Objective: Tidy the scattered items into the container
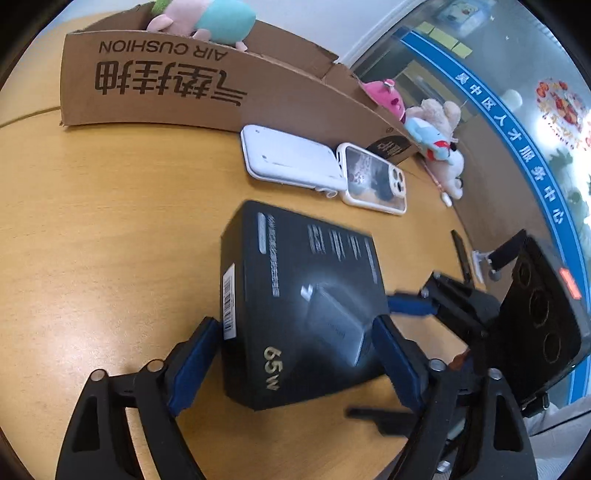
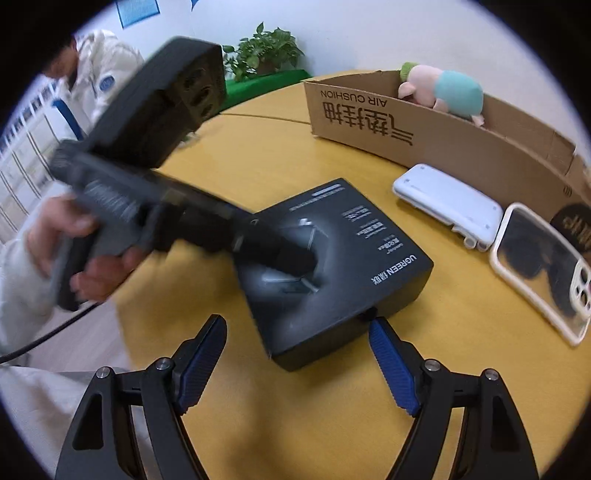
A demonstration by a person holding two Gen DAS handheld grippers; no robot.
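Nearest, at the bottom of the left wrist view: left tool [image 1: 295, 325] spread around the black charger box [image 1: 303, 295], one blue pad at each long side, just beside or already touching the cardboard. Cannot tell whether pressing firmly yet. Box flat on the yellow table [image 1: 110, 221], centre of frame, lying at a slant to the fingers, "65W" print toward the camera.

In the right wrist view: right tool [image 2: 295, 323] spread wide and empty, low in the frame, its right-hand fingertip just beside the box's near edge, nothing between the pads.

For a clean pickup, in judgement: square the pads to the two parallel sides before squeezing, since a skewed bite on smooth cardboard may twist the box out. Close low on the walls, not on the top edge. Hold the empty tool clear, or use it only to steady the near edge. Lift straight up before travelling.

Farther back, right of centre: white power bank [image 1: 291, 155] and cased phone [image 1: 373, 181] side by side, touching, just in front of the container. Avoid sweeping them on the way over.

Farthest, across the top of the frame: open cardboard carton [image 1: 184, 85], one pink-and-teal plush toy [image 1: 218, 18] already at its rim. More plush toys [image 1: 439, 147] outside at its right end. Carry high enough to clear the carton's front wall.
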